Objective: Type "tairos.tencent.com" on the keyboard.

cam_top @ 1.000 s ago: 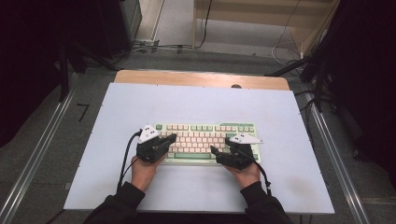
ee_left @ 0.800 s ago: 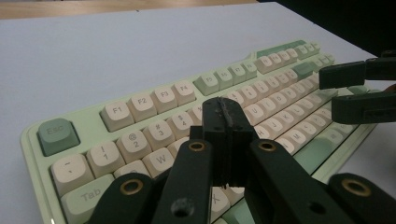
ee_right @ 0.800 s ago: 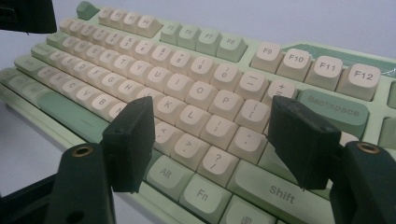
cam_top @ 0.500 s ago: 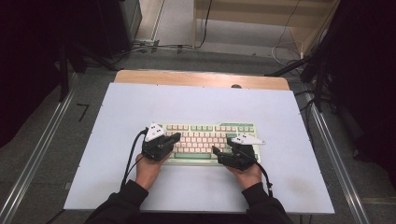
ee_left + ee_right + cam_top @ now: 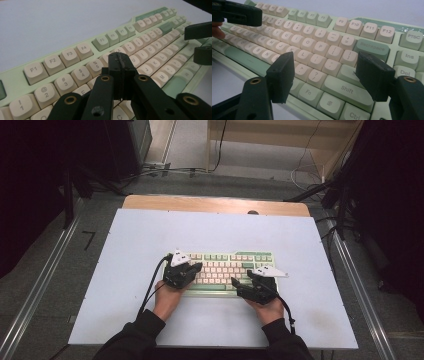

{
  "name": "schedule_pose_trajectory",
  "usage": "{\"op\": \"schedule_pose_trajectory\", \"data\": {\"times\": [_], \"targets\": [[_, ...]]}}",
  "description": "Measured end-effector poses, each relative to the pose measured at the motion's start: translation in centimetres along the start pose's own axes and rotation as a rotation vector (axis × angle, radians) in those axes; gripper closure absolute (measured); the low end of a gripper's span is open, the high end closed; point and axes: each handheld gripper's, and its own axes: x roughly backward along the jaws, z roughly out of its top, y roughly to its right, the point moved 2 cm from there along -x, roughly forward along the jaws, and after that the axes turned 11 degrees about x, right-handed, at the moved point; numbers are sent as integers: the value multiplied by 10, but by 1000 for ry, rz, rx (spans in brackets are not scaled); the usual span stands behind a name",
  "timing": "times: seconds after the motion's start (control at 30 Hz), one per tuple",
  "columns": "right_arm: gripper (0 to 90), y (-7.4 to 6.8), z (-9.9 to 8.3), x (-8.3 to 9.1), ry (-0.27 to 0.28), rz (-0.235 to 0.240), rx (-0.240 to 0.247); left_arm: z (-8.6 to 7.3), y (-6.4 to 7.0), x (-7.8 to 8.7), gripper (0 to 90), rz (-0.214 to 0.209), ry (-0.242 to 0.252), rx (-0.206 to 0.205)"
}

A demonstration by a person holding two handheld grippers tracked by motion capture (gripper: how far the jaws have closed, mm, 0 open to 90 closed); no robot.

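Left tool (image 5: 196,267) has shifted a little rightward and inward over the keyboard (image 5: 225,270) since a second ago; right tool (image 5: 239,284) sits much where it was, at the keyboard's near right corner. Left tool clenched on nothing, tips pressed together above the number row in the left gripper view (image 5: 121,64). Right tool released, jaws wide apart over the Shift and punctuation keys (image 5: 324,75).

Keyboard lies flat, mid-worktop (image 5: 150,235), long side toward the person. Judged rigid, moderately heavy, plastic case smooth. Keycaps could pop off if pinched, so best held by the case edges at both short ends, not the keys.

Worktop otherwise bare around it. Tool cables (image 5: 150,292) trail toward the person, clear of the keyboard. Nothing blocks a slide or lift.
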Motion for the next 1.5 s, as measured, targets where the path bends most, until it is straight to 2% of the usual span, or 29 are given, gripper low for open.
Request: {"op": "schedule_pose_trajectory", "data": {"times": [0.33,0.77,0.9,1.13,1.5], "targets": [[298,0,0,1,0,-2,0,3,-1,-9,900,11,-44,1],[298,0,0,1,1,-1,-3,3,1,-13,900,24,-65,1],[299,-1,0,0,-3,0,0,3,2,-14,900,31,-82,-15],[299,0,1,1,2,-2,-5,7,3,-5,900,12,-32,-7],[299,-1,3,-1,5,6,4,8,-1,6,900,4,-4,10]]}}
